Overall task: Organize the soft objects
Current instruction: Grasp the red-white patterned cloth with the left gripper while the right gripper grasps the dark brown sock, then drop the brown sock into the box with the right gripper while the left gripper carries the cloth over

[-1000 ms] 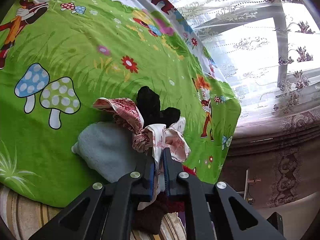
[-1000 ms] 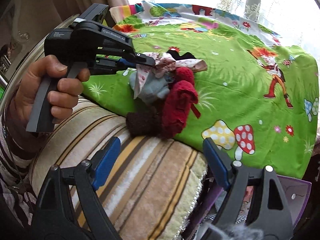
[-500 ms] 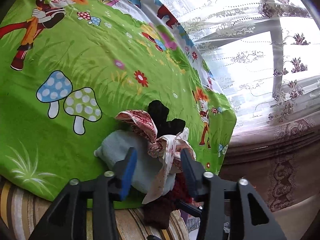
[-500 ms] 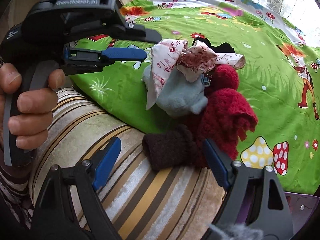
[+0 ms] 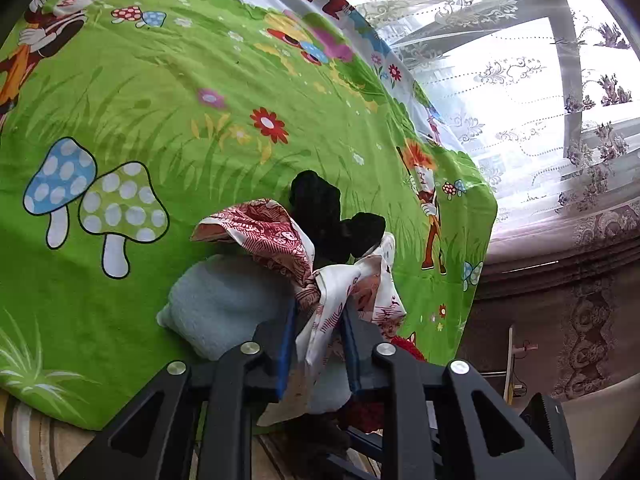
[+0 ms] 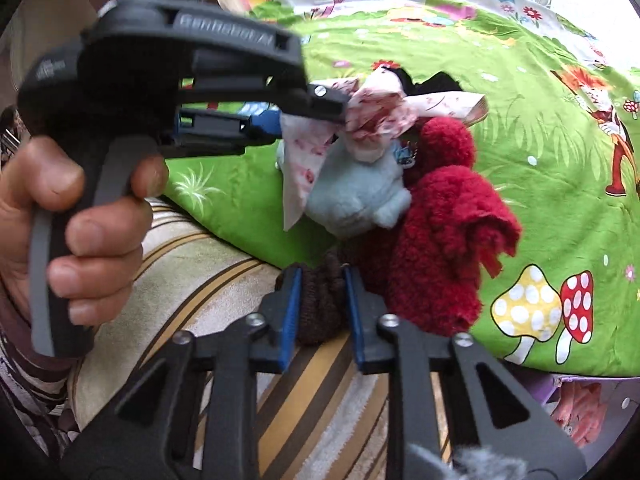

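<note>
The pile of soft things is sitting at the near edge of the green cartoon bedsheet [image 5: 168,92], where the sheet is giving way to a striped cushion [image 6: 208,264]. On top, the red-and-white printed cloth [image 5: 280,236] is bunching into a knot, and the left gripper [image 5: 318,312] is now pinching it just below that knot; half a second ago its jaws were standing wide apart on either side of the cloth, so it has just re-closed on the fabric. The cloth's loose tail is hanging down between the blue pads [image 5: 286,336]. Under it a pale blue fleece piece [image 5: 224,304] is lying against a black item [image 5: 332,220], with a dark red fuzzy garment [image 6: 444,220] slumping beside them toward the sheet's edge.

Lowest of the heap, a brown knitted piece [image 6: 320,300] is resting on the striped cushion, right at the sheet's border. The right gripper [image 6: 320,308], open and hanging back a moment ago, has come forward and is now squeezing this brown piece between its jaws.

With both grippers gripping different items at once, the pile is probably about to be pulled apart, the brown piece drawn clear while the printed cloth is lifted off. The risk is the fleece or the red garment dragging along with either pull.
</note>
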Demonstrator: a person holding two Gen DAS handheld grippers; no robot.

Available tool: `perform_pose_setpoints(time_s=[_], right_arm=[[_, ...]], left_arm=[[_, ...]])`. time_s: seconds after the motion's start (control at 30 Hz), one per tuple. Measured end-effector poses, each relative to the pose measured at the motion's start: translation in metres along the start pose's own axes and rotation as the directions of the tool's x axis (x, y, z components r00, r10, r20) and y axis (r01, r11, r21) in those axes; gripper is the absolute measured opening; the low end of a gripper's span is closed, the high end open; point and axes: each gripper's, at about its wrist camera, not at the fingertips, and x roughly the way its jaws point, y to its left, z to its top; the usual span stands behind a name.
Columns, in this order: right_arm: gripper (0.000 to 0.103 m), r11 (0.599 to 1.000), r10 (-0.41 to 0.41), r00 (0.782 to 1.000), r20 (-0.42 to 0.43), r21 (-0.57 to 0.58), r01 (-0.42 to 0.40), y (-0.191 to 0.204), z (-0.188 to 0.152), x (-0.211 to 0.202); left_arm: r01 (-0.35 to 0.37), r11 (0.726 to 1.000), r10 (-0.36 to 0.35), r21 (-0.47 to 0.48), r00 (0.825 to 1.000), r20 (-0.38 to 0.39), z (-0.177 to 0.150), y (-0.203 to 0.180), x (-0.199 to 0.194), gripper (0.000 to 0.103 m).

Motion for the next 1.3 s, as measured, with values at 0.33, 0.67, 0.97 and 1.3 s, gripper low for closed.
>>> perform_pose_setpoints(time_s=[0.33,0.67,0.97,1.3], right_arm=[[0.022,1.0,0.022,0.991,0.134,0.016,-0.024,-0.011,-0.022,-0.06],[0.022,0.97,-0.17,0.954,0.248,0.214,0.117,-0.083,-0.076,-0.161],[0.022,0.848,-0.347,0.931,0.114,0.463,0.259,-0.179,-0.162,-0.19],[0.022,0.772,-0.29,0.954,-0.073,0.571,0.279,-0.222,-0.24,-0.14]], left_arm=[[0.033,0.999,-0.037,0.032,0.994,0.101,-0.01,-0.009,-0.041,0.02],[0.069,0.99,-0.088,0.122,0.983,0.159,-0.035,-0.041,-0.077,0.02],[0.106,0.972,-0.134,0.212,0.983,0.122,-0.059,-0.083,-0.078,0.02],[0.133,0.94,-0.144,0.316,0.99,0.012,-0.101,-0.135,-0.042,0.019]])
